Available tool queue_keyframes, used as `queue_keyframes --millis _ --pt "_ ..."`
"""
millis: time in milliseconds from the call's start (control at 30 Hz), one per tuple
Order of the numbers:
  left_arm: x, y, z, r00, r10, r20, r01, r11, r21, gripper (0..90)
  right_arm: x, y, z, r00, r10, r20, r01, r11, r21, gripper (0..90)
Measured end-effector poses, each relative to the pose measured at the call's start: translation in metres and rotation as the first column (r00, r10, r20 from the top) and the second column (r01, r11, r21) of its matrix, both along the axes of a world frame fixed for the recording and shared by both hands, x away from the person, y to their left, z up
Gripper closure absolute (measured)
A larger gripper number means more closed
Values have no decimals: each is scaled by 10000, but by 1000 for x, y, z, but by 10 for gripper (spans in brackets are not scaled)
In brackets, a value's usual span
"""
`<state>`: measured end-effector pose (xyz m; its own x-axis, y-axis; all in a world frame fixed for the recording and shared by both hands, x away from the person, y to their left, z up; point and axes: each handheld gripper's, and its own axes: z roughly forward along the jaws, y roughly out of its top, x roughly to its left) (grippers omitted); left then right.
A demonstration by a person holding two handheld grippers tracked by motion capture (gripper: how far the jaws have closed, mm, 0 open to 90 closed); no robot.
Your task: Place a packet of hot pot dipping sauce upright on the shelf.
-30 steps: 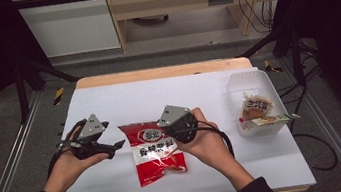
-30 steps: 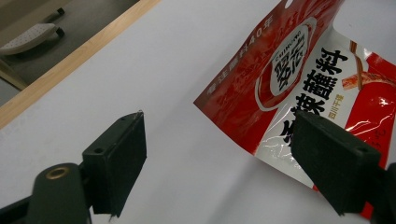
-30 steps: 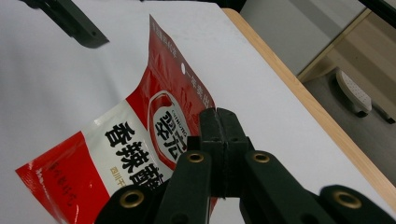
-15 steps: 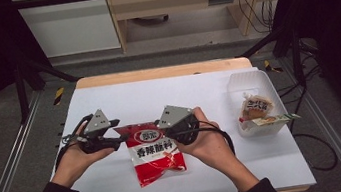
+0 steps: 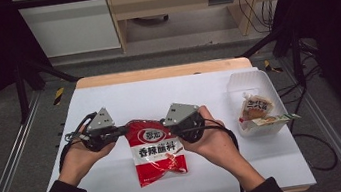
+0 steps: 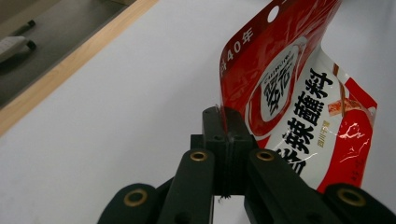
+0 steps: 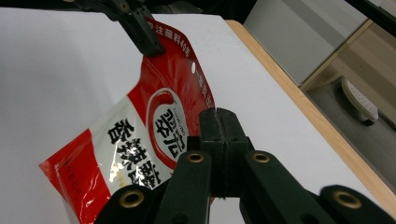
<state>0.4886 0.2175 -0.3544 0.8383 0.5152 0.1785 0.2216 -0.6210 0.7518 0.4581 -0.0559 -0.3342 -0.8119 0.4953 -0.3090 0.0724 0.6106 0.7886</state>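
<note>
Both grippers are clamped on the red seasoning packet [image 5: 157, 150], which hangs between them over the near half of the white table [image 5: 158, 95]. Left gripper [image 5: 122, 130] has just been closing and now pinches the packet's upper left corner, its jaws pressed flat together on the film. Right gripper [image 5: 172, 127] grips the opposite top corner, jaws likewise shut tight. Each hand reaches in from either side of the packet, palms cupped under the tools. Well right of the packet sits a clear plastic container [image 5: 253, 84] holding wrapped snacks [image 5: 256, 107].

Both hands hold their grippers low, pointed toward each other.
The left gripper [image 5: 122, 130] has just closed its jaws; the right gripper [image 5: 176, 129] is clamped too, forearms angling inward.
</note>
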Motion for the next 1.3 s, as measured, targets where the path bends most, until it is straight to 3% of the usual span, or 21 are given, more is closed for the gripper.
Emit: queue_keyframes --millis 133,300,500,700,867,1067,1300 --pt "-1 -3 11 9995 26 312 -33 9997 223 900 4 -2 3 9999 -165 -26 165 9998 145 900" --pt "-1 -3 22 9987 17 513 -28 9998 218 900 6 -4 10 9999 -165 -2 165 9996 240 900" --pt "-6 -5 35 9969 -266 742 236 9988 418 900 8 -9 20 9999 -91 -147 95 9996 271 900" --pt "-10 -7 37 9949 -470 895 428 9979 479 900 9 -12 19 9993 60 -363 -54 9999 158 787" --pt "-14 -9 40 9924 -612 1067 571 9975 411 900 14 -17 17 9986 -84 -531 83 10000 -25 631" --pt "-16 -12 41 9905 -765 1144 722 9966 409 900 19 -19 12 9962 -31 -875 -2 9993 -382 550" --pt "-18 -14 44 9864 -889 1385 847 9957 366 900 23 -19 6 9915 89 -1299 -186 9971 -738 535"
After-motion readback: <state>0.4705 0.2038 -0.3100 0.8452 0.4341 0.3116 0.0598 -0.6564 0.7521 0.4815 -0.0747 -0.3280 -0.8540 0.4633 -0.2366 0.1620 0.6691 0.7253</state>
